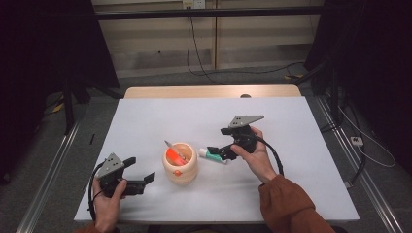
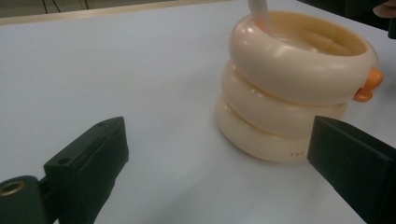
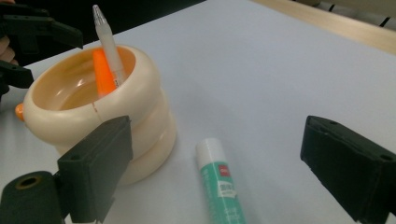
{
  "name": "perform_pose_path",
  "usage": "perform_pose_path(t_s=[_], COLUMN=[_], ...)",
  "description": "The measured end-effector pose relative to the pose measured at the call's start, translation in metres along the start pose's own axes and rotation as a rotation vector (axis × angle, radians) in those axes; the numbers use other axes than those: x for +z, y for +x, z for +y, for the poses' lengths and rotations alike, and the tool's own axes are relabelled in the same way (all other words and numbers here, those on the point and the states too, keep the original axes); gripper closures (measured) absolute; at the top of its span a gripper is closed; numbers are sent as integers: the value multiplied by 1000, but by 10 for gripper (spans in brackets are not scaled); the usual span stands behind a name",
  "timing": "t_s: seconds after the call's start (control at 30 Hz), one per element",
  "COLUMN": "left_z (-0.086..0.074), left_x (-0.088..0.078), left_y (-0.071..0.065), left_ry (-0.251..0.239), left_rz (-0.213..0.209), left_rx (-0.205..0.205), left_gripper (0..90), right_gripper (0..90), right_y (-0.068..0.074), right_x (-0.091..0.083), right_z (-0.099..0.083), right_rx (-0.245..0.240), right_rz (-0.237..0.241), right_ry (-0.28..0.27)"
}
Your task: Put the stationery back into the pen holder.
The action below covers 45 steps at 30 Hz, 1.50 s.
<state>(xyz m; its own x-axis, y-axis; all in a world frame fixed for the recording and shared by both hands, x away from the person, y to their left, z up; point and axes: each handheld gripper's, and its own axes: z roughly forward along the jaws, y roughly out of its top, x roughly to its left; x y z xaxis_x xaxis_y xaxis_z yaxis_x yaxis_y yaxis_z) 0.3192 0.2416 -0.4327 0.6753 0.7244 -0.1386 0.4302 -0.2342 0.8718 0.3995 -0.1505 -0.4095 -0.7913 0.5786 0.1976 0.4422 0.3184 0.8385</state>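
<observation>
A cream ringed pen holder [image 1: 180, 165] [image 2: 289, 93] [image 3: 93, 107] with a small orange knob stands at the table's middle. A white pen [image 3: 108, 46] and an orange marker [image 3: 103, 74] lean inside it. Just right of it a green and white glue stick [image 1: 212, 156] [image 3: 222, 182] lies flat on the table. My right gripper [image 1: 217, 152] [image 3: 215, 172] is open, low over the table, with one jaw on each side of the glue stick. My left gripper [image 1: 141, 170] [image 2: 215, 163] is open and holds nothing, left of the holder and pointing at its base.
The white table top [image 1: 160, 121] has a wooden strip [image 1: 209, 91] along its far edge. Dark stands and cables are on the floor at both sides of the table. A person's hands hold both grippers near the front edge.
</observation>
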Motion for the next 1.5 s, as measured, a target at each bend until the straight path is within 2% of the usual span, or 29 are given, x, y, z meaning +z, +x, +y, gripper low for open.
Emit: perform_pose_path(t_s=[0.17,0.27,0.43,0.6,0.77,0.9,1.03,1.17,1.23,1.4,1.5], left_z=[0,0,0,0,0,0,0,0,0,0,0], left_x=[0,0,0,0,0,0,0,0,1,1,1], left_y=[0,0,0,0,0,0,0,0,0,0,0], left_ry=[0,1,0,1,2,1,-1,5,5,6,5], left_rz=[2,3,3,2,1,1,0,0,-3,4,3], left_rx=[0,1,0,0,1,1,1,5,6,4,6], left_gripper=[51,50,50,50,50,50,50,50,50,50,50], right_gripper=[91,94,88,115,149,164,167,170,200,250,270], right_y=[-4,-6,-10,-16,-19,-16,-15,-15,-15,-15,-15], right_x=[4,9,16,22,33,42,50,58,59,59,61], right_z=[0,0,6,13,15,18,19,14,13,17,20], right_rx=[-6,-4,-21,-9,10,-9,-25,-39,-51,-73,-92], right_rz=[-29,-22,-66,-52,17,33,41,38,19,39,36], right_ry=[44,79,114,171,267,321,414,484,503,536,564])
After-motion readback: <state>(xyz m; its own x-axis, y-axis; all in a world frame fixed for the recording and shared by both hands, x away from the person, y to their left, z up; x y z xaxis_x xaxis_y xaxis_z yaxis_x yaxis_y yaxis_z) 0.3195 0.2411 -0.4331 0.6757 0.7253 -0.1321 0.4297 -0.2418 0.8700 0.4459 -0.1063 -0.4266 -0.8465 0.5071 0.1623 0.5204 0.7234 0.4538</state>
